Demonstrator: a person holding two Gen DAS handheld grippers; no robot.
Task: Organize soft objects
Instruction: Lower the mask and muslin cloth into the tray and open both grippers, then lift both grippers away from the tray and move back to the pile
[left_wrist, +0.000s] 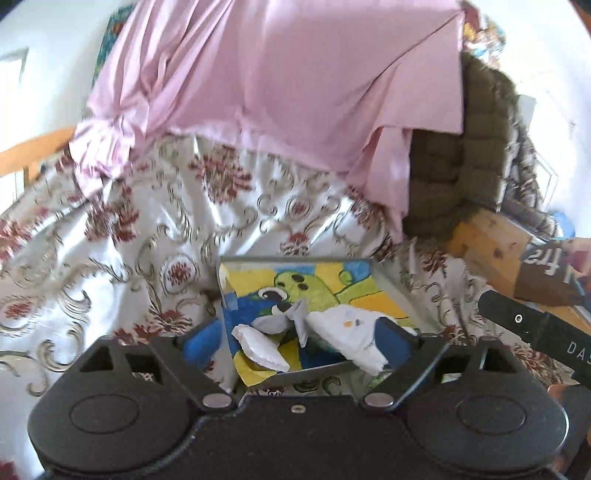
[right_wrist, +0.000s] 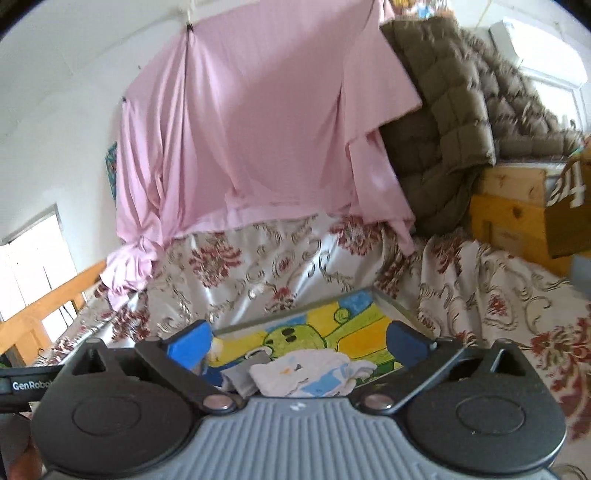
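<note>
A shallow tray (left_wrist: 295, 260) with a bright cartoon picture on its floor sits on a floral cloth. Lying in it are a white and blue soft piece (left_wrist: 351, 328), a grey soft piece (left_wrist: 280, 321) and a small white pad (left_wrist: 258, 345). My left gripper (left_wrist: 299, 343) hangs over the tray's near side, open, its blue pads wide apart and touching nothing. My right gripper (right_wrist: 297, 341) is also open above the tray (right_wrist: 391, 301), with the white and light-blue soft piece (right_wrist: 306, 373) and the grey one (right_wrist: 240, 376) lying loose below its fingers.
The floral cloth (left_wrist: 110, 258) covers the whole surface. A pink sheet (left_wrist: 277, 74) hangs behind it, with an olive quilted jacket (left_wrist: 461, 147) draped over a wooden crate (left_wrist: 491, 240) at the right. A cardboard box (right_wrist: 569, 206) and a wooden rail (right_wrist: 48, 302) flank the scene.
</note>
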